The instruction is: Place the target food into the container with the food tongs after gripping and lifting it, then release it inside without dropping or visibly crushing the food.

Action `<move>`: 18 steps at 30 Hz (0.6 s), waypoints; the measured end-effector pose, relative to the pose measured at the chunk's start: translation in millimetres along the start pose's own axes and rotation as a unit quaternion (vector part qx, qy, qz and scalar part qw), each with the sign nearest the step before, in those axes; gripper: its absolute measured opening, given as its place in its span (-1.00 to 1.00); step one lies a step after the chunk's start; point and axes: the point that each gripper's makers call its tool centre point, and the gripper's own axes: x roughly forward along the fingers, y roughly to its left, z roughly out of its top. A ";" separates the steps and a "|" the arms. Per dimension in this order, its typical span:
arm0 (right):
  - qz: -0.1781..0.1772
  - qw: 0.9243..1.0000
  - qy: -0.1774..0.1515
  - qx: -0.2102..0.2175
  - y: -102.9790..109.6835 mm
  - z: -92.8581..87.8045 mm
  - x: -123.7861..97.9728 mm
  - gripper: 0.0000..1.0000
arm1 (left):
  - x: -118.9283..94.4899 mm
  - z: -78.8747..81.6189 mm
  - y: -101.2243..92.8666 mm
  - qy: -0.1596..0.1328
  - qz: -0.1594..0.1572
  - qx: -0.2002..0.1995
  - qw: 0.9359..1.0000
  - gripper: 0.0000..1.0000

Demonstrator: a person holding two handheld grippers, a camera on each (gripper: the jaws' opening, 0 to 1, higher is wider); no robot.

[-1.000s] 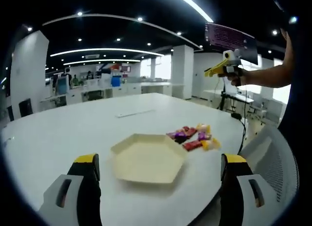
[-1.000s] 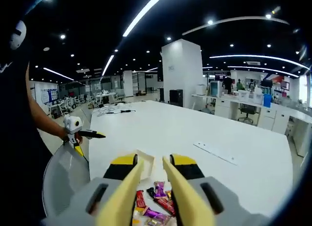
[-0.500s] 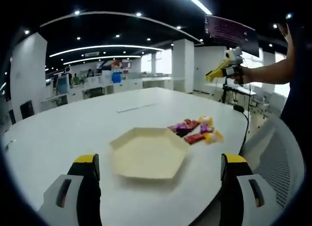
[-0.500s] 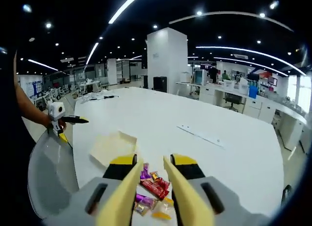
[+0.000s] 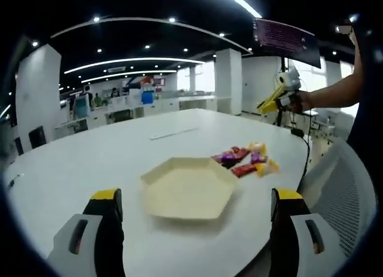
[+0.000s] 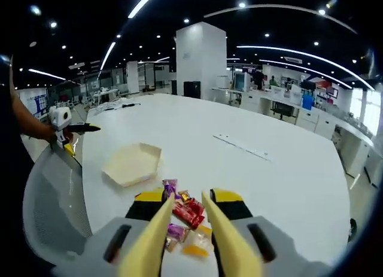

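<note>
On the big white table (image 5: 90, 163), a pale hexagonal tray (image 5: 187, 189) is sitting near the edge closest to the person; taking it as the landmark. In the left gripper view, a small pile of wrapped snacks (image 5: 245, 160) is lying just beside the tray, on its right-hand side, not touching it as far as I can tell. Wrappers are showing red, purple and yellow. The tray is looking bare inside. Beyond the tray, further across the table, a thin white strip (image 5: 173, 133) is lying flat.

The left gripper (image 5: 194, 214) is hovering above the near edge of the table, short of the tray, its two black, yellow-tipped jaws standing wide apart with nothing between them. The right gripper (image 5: 270, 102) is showing in this view up and to the right of the snacks, in the person's hand (image 5: 297, 100), well above the table.

In the right gripper view, the tray (image 6: 131, 163) is lying left of the snacks (image 6: 187, 214). The right gripper (image 6: 187, 211) is carrying yellow tongs (image 6: 149, 241) whose two blades are pointing at the pile, slightly parted, gripping nothing. The left gripper (image 6: 84, 128) is appearing at the far left, beyond the tray, by a grey mesh chair back (image 6: 51, 205).
</note>
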 end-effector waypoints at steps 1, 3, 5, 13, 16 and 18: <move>0.000 1.000 0.002 0.005 -0.4 -3.1 0.9 -0.44 | 0.2 -0.3 -1.1 0.001 0.001 0.001 1.000 0.99; -0.013 1.000 0.011 0.001 -5.5 -11.2 3.1 -0.44 | 0.7 -2.2 -1.4 0.005 0.001 0.007 1.000 0.99; -0.017 1.000 0.017 0.008 -9.2 -17.5 6.9 -0.44 | 0.0 -4.2 4.6 0.006 0.005 -0.003 1.000 0.99; 0.001 1.000 0.021 0.001 -1.7 -32.6 15.5 -0.45 | 0.0 -3.3 5.1 0.002 0.004 -0.015 1.000 0.99; -0.033 0.998 0.043 0.022 -12.6 -52.6 18.6 -0.45 | 0.4 -6.7 6.0 0.010 0.004 -0.023 1.000 0.99; -0.059 0.996 0.055 0.034 -18.9 -64.2 18.6 -0.45 | 0.3 -6.1 5.6 0.009 0.006 -0.020 1.000 0.99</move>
